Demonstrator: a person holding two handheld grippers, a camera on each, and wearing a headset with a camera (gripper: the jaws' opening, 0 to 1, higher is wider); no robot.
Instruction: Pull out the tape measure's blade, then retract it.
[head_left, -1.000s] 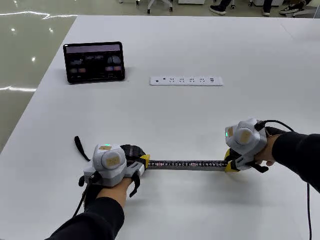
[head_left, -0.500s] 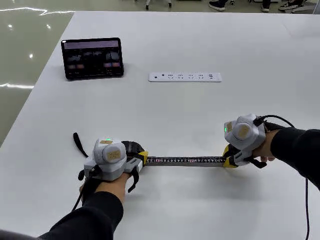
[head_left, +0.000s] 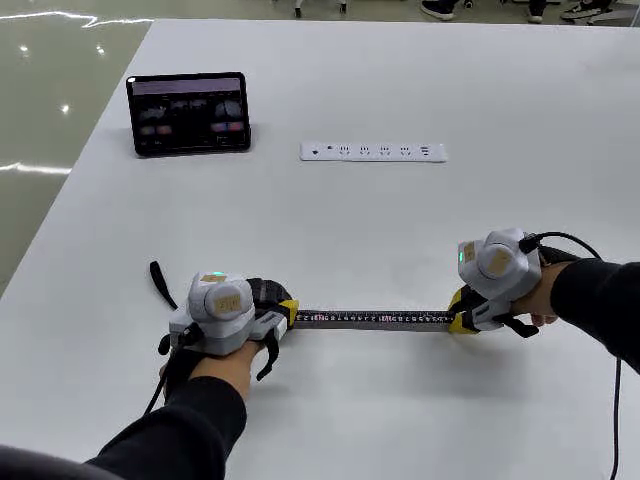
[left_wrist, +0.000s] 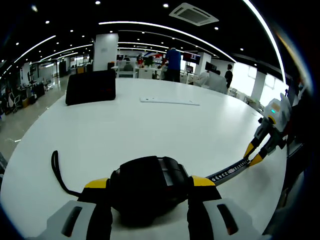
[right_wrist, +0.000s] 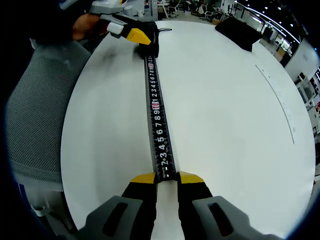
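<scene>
L gripper (head_left: 281, 321) sits near-left on the table (head_left: 420, 230), jaws clamped on the tape measure case (head_left: 264, 296), one yellow tip on each side of the black body. The left gripper view confirms it: case (left_wrist: 149, 180) wedged between both fingers, w/ its wrist strap (left_wrist: 55, 167) lying loose on the table to the left. Blade (head_left: 375, 319) is out, running flat along the table from the case rightward to the R gripper (head_left: 459, 319) at near-right. R jaws are pinched together on the blade's free end. In the right gripper view the blade (right_wrist: 156, 110) comes straight out from between the yellow tips, scale side up, numbers readable from 2 upward, and runs to the case held at the far end. End hook itself is hidden between the jaws, so can't tell exactly how it's caught, prob. just squeezed. Blade looks straight and taut, no sag or twist visible. Both grippers rest low, at or just above the tabletop. Far side of the table: tablet (head_left: 188, 112) standing at far-left w/ screen lit, white power strip (head_left: 373, 151) lying flat to its right, both well apart from the tape.
</scene>
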